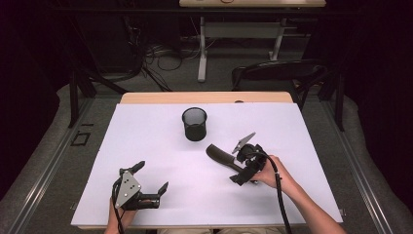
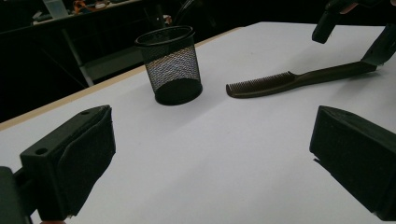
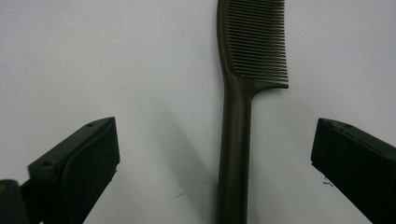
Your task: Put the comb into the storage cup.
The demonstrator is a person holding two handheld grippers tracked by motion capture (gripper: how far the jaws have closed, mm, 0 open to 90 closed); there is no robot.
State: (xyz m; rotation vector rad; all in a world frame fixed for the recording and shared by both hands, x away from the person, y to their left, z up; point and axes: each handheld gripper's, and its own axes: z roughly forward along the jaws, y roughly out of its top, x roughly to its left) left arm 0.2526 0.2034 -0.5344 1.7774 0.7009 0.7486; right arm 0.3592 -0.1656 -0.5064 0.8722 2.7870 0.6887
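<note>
Right of the bench's middle, my right claw hangs spread wide over the comb, whose handle runs up between the jaws without touching either, teeth pointing toward the mesh cup nearer the far edge. To grip well I judge I should lower until both pads flank the handle, centre it, then squeeze evenly. Near the front left corner my left claw rests spread and empty
</note>
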